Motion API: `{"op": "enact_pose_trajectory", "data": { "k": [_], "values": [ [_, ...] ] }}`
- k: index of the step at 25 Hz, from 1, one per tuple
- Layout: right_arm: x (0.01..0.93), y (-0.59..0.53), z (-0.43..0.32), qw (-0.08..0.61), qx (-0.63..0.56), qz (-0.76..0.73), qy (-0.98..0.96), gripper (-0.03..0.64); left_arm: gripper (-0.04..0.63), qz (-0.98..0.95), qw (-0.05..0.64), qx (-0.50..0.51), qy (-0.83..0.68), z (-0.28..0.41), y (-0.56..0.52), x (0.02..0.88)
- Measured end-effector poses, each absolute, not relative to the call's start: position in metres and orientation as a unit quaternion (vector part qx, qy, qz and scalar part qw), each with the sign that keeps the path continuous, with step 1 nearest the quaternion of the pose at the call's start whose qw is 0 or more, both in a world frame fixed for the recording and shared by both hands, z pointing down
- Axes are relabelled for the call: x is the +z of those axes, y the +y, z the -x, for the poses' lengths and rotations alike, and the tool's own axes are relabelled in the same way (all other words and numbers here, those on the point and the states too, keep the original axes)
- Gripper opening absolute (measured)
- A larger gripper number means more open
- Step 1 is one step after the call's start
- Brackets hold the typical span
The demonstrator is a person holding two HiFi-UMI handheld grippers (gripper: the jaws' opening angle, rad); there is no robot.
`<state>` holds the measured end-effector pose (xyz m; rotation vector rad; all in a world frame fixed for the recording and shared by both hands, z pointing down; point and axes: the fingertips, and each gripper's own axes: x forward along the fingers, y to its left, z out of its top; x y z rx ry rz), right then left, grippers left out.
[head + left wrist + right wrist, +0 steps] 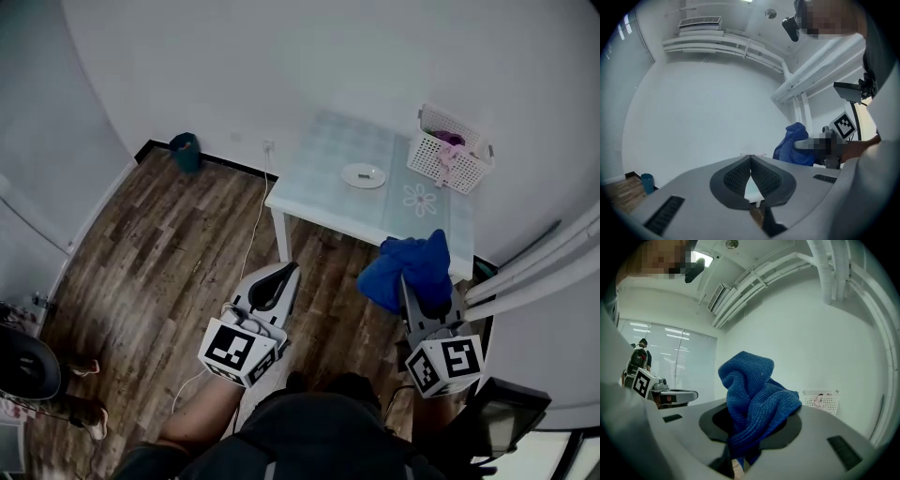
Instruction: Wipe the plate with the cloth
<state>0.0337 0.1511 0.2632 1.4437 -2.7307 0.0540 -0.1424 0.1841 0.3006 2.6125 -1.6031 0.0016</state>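
Observation:
A small white plate (364,175) lies on the pale blue table (319,202) ahead of me. A blue cloth (411,267) is bunched in my right gripper (412,281), which is shut on it and held well short of the table; the cloth (752,397) fills the right gripper view. My left gripper (279,277) hangs over the wooden floor near the table's front corner, jaws shut with nothing between them. From the left gripper view, the cloth (793,145) and the other gripper show at the right.
A white basket (454,150) with pink and purple items stands at the table's far right. A teal bin (186,150) sits by the wall at the left. A white cable (253,234) runs down across the floor. Another person (37,375) stands at the far left.

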Motion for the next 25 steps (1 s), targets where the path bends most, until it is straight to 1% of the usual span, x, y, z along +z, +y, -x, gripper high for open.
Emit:
{"op": "enact_pose_trajectory", "data": {
  "k": [6,9,16,25],
  "values": [
    [0.267,0.117,-0.022,0.027,0.019,-0.474,-0.88,0.126,0.009,-0.852,0.032,-0.019,-0.523,0.158,0.147,0.306],
    [0.269,0.097,-0.019,0.024,0.02,-0.472,-0.881,0.126,0.009,-0.851,0.037,-0.013,-0.524,0.161,0.128,0.309],
    [0.269,0.025,-0.026,0.007,0.026,-0.467,-0.884,0.126,0.009,-0.844,0.019,0.0,-0.536,0.161,0.061,0.301],
    [0.267,-0.085,-0.055,0.004,0.038,-0.456,-0.889,0.126,0.009,-0.838,0.016,0.028,-0.544,0.131,-0.049,0.296]
  ]
}}
